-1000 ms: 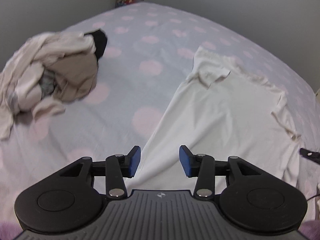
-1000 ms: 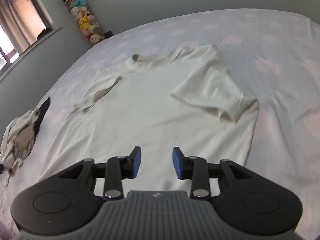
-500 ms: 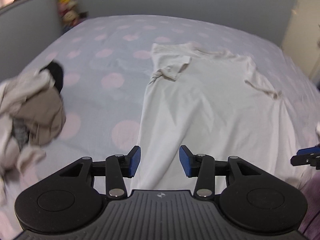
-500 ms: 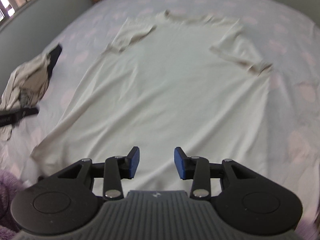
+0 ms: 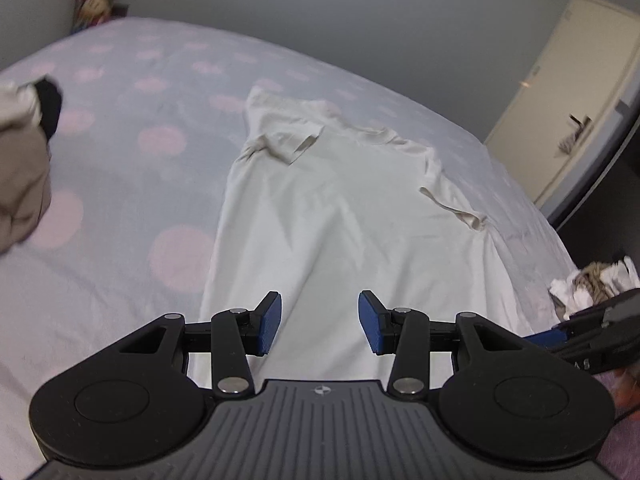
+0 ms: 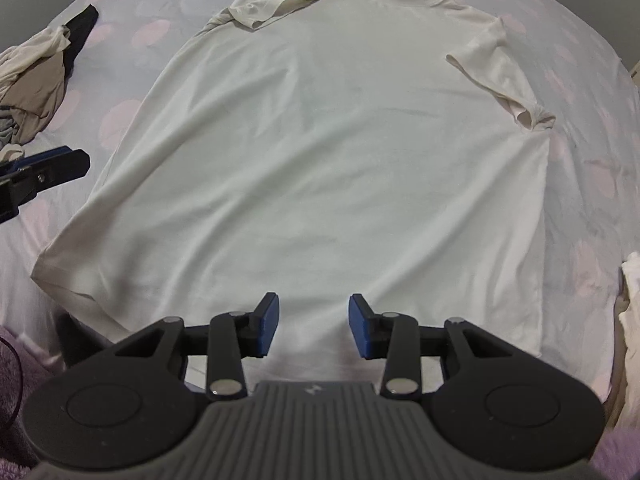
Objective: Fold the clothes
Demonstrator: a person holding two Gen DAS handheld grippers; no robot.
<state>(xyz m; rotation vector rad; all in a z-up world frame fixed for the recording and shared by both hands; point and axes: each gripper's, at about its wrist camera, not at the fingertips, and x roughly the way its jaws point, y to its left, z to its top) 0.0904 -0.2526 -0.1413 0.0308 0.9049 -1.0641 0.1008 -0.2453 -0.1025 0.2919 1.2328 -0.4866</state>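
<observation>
A cream T-shirt (image 6: 332,152) lies spread flat on the bed, collar far from me, both short sleeves folded in over its body. It also shows in the left wrist view (image 5: 344,216). My left gripper (image 5: 319,326) is open and empty, above the shirt's bottom hem near its left side. My right gripper (image 6: 313,328) is open and empty, above the middle of the bottom hem. The right gripper's tip shows at the right edge of the left wrist view (image 5: 592,324). The left gripper's tip shows at the left edge of the right wrist view (image 6: 44,172).
The bed sheet (image 5: 132,128) is pale with pink dots. A heap of beige and black clothes (image 6: 36,76) lies left of the shirt. More crumpled clothes (image 5: 592,280) sit by the bed's right edge. A door (image 5: 576,92) is at far right.
Both grippers have swung round toward the shirt's bottom hem and come closer over it. The clothes heap has slid left out of the left view. Both stay open.
</observation>
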